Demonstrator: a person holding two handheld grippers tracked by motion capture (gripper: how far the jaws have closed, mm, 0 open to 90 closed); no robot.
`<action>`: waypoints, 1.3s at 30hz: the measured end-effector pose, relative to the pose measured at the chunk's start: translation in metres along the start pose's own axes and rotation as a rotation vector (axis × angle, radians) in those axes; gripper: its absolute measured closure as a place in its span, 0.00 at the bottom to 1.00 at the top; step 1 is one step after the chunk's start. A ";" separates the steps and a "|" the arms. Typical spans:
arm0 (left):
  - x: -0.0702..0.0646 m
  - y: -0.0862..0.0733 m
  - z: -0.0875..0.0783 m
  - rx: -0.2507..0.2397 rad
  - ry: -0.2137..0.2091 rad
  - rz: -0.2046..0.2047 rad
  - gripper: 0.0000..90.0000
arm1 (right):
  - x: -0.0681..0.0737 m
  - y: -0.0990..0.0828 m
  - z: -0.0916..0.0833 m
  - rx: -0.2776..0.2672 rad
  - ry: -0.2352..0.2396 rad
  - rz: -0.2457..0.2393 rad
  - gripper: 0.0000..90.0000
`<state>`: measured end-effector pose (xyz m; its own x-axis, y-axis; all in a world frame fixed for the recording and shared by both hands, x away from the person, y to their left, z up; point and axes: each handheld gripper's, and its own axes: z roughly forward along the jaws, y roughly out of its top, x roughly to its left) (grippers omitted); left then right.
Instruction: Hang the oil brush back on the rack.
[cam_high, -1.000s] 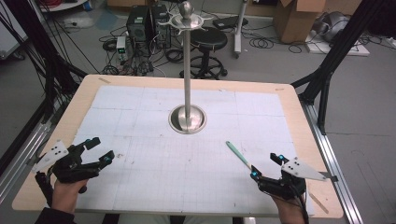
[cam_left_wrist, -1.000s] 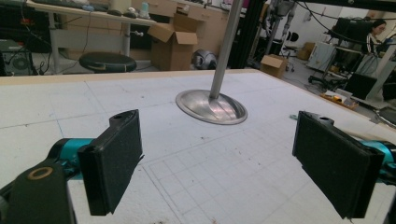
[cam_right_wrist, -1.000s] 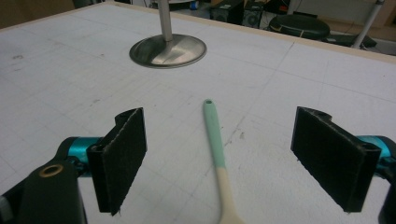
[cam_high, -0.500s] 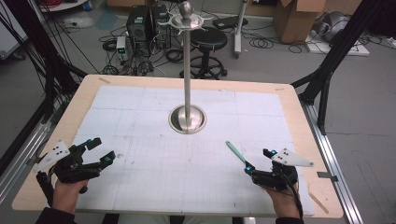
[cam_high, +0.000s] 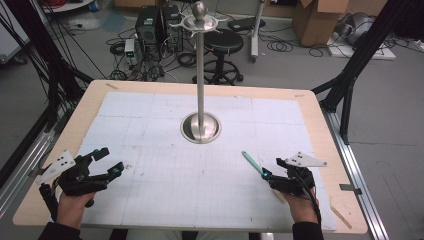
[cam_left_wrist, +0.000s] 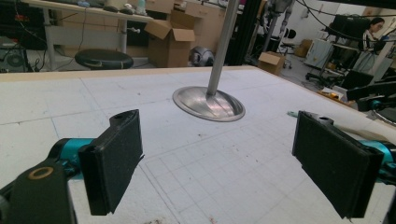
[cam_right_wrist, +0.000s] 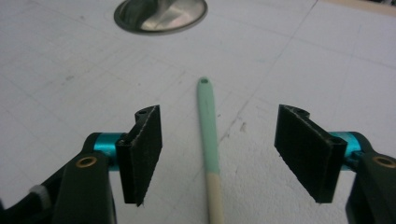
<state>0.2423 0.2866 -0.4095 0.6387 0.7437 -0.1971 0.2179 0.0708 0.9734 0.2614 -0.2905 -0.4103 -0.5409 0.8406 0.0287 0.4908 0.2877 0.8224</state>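
Observation:
A slim utensil handle (cam_high: 252, 162), mint green with a pale wooden lower part, lies on the white gridded mat (cam_high: 165, 200) right of centre. In the right gripper view the handle (cam_right_wrist: 207, 116) runs up between the two black pads, touching neither. My right gripper (cam_high: 272, 168) (cam_right_wrist: 219, 140) is low over the handle's near end, and its jaws have just been closing around it while still apart. My left gripper (cam_high: 111, 160) (cam_left_wrist: 215, 158) rests at the front left, wide open with nothing between its pads.
A metal stand rises from the middle of the mat, with a round base (cam_high: 201, 127) (cam_left_wrist: 208, 103), a tall pole (cam_high: 200, 75) and a hooked crown. A thin wooden strip (cam_high: 340, 216) lies near the table's front right corner. The wooden table edge (cam_high: 320, 105) borders the mat.
My right gripper has slid left and forward toward the mint handle, and its jaws stand narrower than before. The handle and my left gripper have stayed put.

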 end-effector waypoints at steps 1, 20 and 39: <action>0.000 0.000 0.000 0.000 -0.002 0.000 0.18 | -0.001 -0.002 0.003 0.017 0.004 -0.002 0.44; 0.000 0.000 0.000 -0.001 -0.003 -0.003 0.18 | -0.006 -0.018 0.017 0.159 0.035 -0.028 0.68; -0.001 -0.001 0.001 0.008 -0.004 -0.001 0.18 | -0.002 -0.019 0.021 0.226 0.023 -0.054 0.89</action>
<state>0.2423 0.2856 -0.4099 0.6417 0.7408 -0.1988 0.2247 0.0663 0.9722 0.2670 -0.2877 -0.4382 -0.5846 0.8113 0.0037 0.6002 0.4294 0.6748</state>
